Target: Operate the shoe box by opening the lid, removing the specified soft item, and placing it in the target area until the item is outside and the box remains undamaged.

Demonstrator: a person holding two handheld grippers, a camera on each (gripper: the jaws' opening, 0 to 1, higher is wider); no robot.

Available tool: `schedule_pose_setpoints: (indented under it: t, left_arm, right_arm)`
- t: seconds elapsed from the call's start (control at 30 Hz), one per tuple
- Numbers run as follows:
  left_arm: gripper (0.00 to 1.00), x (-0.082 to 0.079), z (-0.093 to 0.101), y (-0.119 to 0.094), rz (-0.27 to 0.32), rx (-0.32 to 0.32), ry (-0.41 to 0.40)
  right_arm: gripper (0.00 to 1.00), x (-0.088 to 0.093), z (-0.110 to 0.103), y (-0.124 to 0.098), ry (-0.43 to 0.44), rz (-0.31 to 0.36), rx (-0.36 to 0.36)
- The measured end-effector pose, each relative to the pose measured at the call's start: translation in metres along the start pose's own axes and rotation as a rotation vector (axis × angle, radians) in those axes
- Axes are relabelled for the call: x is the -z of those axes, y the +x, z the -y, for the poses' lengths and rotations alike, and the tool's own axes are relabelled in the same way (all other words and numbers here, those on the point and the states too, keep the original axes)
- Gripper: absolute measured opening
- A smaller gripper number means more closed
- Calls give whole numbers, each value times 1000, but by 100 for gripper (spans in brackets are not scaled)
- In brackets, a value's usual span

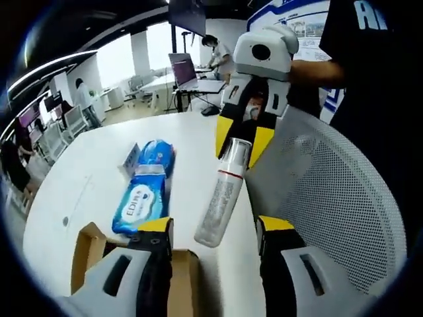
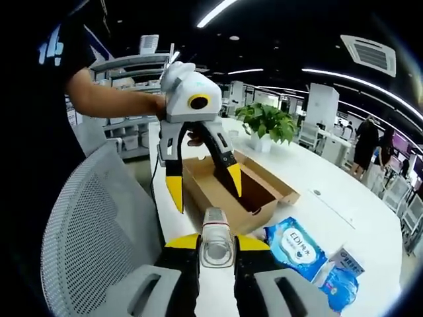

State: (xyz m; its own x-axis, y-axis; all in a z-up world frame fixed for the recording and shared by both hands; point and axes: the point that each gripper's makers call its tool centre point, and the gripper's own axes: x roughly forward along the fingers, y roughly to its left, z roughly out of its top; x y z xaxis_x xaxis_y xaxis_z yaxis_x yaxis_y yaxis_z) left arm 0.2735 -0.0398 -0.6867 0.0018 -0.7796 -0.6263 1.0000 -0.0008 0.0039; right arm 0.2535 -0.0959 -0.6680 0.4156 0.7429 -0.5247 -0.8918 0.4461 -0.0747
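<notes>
A clear spray bottle [image 2: 217,246] with a white cap is clamped between my right gripper's [image 2: 217,243] jaws. In the left gripper view the right gripper [image 1: 238,153] holds that bottle [image 1: 221,198] by its top, slanting down over the white table [image 1: 79,178]. My left gripper [image 1: 215,226] is open, its jaws either side of the bottle's lower end without touching it. From the right gripper view, the left gripper [image 2: 207,197] hangs open over the open cardboard shoe box [image 2: 225,191]. A soft blue wipes pack [image 1: 140,201] lies on the table beside the box [image 1: 89,254].
A second blue pack [image 1: 156,156] and a small carton [image 1: 130,158] lie beyond the wipes. A white mesh chair [image 1: 330,198] stands close to the table edge. A potted plant [image 2: 268,122] sits past the box. People and desks fill the room behind.
</notes>
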Motion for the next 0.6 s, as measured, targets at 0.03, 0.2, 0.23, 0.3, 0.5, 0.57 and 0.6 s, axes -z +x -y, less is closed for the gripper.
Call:
schedule_pose_setpoints:
  t: [0.03, 0.2, 0.23, 0.3, 0.5, 0.57, 0.6]
  left_arm:
    - [57, 0, -1, -1, 8, -12, -11]
    - [62, 7, -3, -3, 8, -44, -30]
    - [63, 7, -4, -3, 11, -52, -33]
    - [66, 7, -6, -4, 26, -70, -48]
    - [73, 7, -12, -12, 61, -126, -84]
    - [77, 7, -12, -15, 71, -140, -98]
    - [78, 8, -12, -18, 78, -150, -107]
  right_arm:
    - [14, -1, 1, -1, 11, 0, -6]
    - [14, -3, 10, -7, 20, -2, -5]
    - [14, -4, 13, -9, 19, -2, -4]
    - [14, -6, 17, -11, 10, -9, -5]
    - [14, -10, 32, -19, -41, -37, -6]
    - [14, -12, 39, -22, -70, -54, -5]
    - [14, -14, 44, -23, -87, -64, -4]
